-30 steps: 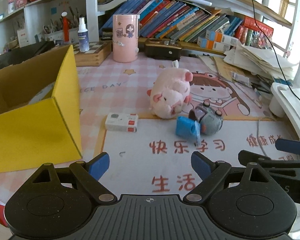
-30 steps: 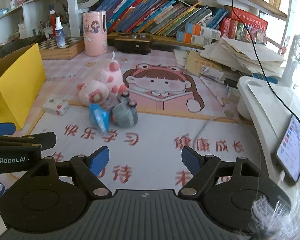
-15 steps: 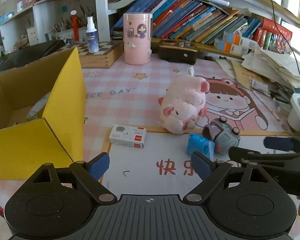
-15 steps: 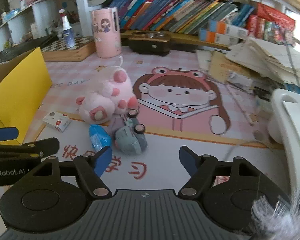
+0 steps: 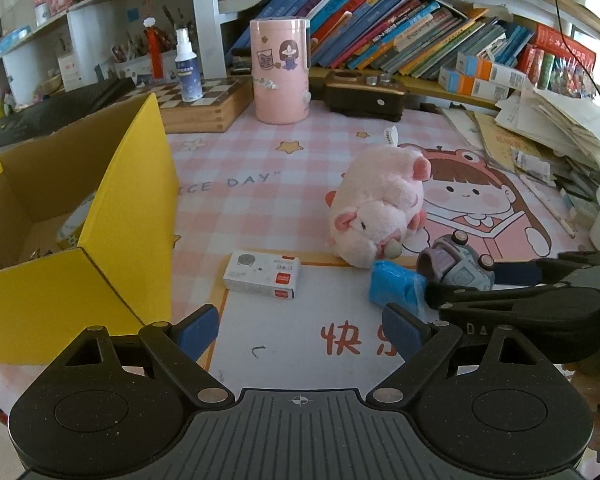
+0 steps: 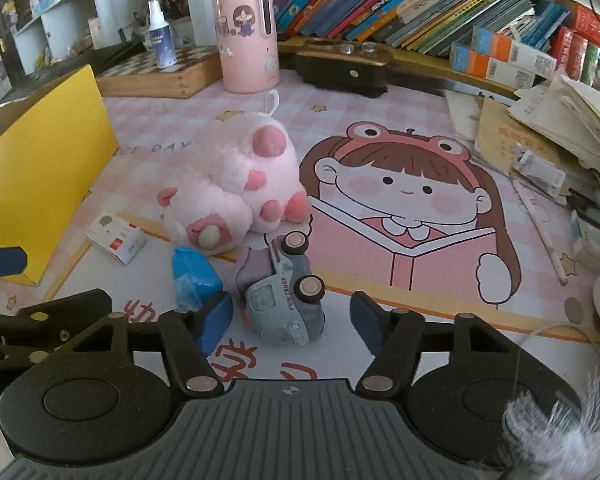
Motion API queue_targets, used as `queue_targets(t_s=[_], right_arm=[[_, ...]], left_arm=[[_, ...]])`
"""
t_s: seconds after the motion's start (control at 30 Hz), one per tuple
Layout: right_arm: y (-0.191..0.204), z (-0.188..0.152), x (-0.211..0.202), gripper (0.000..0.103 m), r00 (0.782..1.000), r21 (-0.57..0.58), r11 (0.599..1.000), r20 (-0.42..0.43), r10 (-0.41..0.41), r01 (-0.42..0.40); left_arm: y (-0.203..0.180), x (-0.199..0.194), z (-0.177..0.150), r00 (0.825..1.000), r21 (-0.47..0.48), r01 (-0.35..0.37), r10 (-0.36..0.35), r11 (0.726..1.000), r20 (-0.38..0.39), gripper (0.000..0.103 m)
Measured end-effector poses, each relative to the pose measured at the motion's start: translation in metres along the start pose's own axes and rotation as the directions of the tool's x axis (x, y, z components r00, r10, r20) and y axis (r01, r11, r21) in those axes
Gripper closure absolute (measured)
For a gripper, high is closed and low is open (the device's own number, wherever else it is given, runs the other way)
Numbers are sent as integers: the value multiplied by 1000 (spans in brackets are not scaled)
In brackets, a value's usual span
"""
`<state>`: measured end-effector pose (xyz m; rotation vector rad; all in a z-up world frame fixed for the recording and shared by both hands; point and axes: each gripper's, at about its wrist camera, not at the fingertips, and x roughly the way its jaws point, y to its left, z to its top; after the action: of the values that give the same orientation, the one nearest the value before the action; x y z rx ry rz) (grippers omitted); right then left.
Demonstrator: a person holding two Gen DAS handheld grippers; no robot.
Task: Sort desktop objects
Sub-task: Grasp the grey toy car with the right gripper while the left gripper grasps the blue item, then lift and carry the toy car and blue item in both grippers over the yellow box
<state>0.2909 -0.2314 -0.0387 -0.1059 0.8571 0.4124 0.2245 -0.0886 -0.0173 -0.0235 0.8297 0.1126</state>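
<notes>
Pink cartoon desk mat [image 5: 260, 200] below crowded bookshelves [image 5: 380, 40]

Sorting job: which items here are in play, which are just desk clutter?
In play: toy truck between the closing right gripper jaws, not yet pinched; blue packet; pink plush; small white box; yellow box; left gripper, open.

Clutter: pink canister, spray bottle, books, paper pile.
</notes>
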Motion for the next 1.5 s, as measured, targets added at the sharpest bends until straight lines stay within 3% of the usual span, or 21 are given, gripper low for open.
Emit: queue_targets(t_s=[0.07,0.13,0.4,0.6,0.87,1.0,1.1,1.5], right_arm=[[-2,0,2,59,1000,8,1000,-5,28,-28],[-4,1,1,63,999,7,999,-2,40,-40],[-23,2,-21,64,998,72,997,69,11,-16],[-42,-7,-34,64,997,127,991,72,-40,31],[-45,-14,-38,64,997,95,995,60,-47,41],[-44,-15,-37,64,998,67,997,52,-43,40],[-41,-16,-36,64,998,44,998,45,-40,38],[-31,-17,-18,59,999,-22,999,-4,-46,46]], left_arm=[[-2,1,1,1000,4,3,-3,1000,-1,12],[-4,2,2,1000,9,10,-10,1000,-1,12],[-21,12,8,998,38,63,-63,997,-2,12],[-38,23,11,995,76,101,-100,992,-11,14],[-55,45,13,996,113,84,-80,990,-35,31],[-61,59,13,993,121,94,-85,988,-77,49],[-61,61,12,993,114,108,-101,988,-67,64],[-42,47,10,994,73,106,-102,992,-50,66]])
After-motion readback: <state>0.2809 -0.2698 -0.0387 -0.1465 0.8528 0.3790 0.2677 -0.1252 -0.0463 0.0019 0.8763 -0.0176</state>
